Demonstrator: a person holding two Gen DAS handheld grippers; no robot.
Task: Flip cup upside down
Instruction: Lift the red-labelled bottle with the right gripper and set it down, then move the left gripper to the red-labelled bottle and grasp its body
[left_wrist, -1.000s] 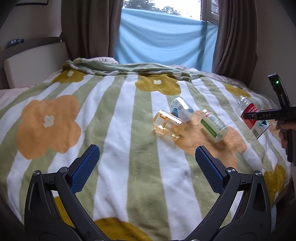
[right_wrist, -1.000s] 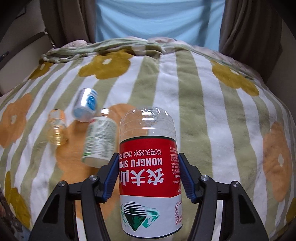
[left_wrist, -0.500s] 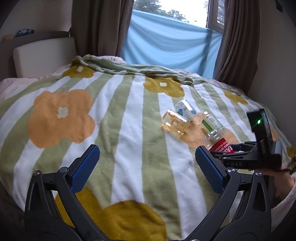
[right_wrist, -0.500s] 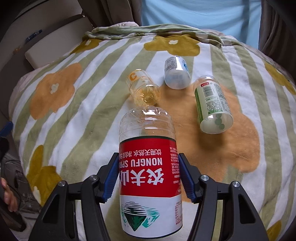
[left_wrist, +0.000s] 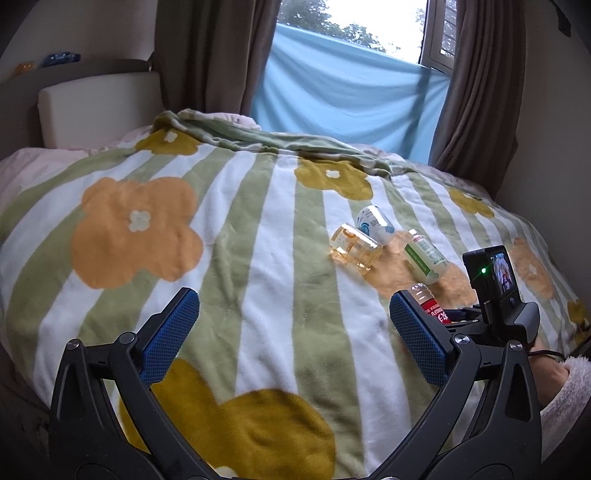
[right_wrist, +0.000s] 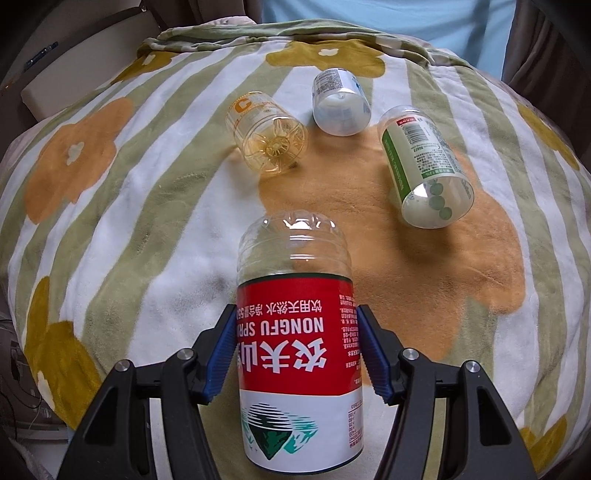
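Observation:
My right gripper (right_wrist: 297, 332) is shut on a clear cup with a red and white label (right_wrist: 295, 354), cut from a water bottle. Its print reads upside down and its clear domed end (right_wrist: 291, 243) points away from me, over the flowered blanket (right_wrist: 147, 206). In the left wrist view this red cup (left_wrist: 428, 301) pokes out just behind my right-hand finger, low over the blanket. My left gripper (left_wrist: 291, 306) stands wide open above the blanket's near part, with nothing between its blue pads.
Three other cups lie on their sides beyond the held one: an orange-tinted one (right_wrist: 267, 133), a white and blue one (right_wrist: 340, 103) and a green-labelled one (right_wrist: 424, 162). A hand in a fluffy sleeve (left_wrist: 569, 391) holds the right gripper. Curtains and a window stand behind the bed.
The right gripper has carried the red cup from the bed's right side leftward, now close beside the left gripper. The left gripper stayed open; its view drew back slightly.

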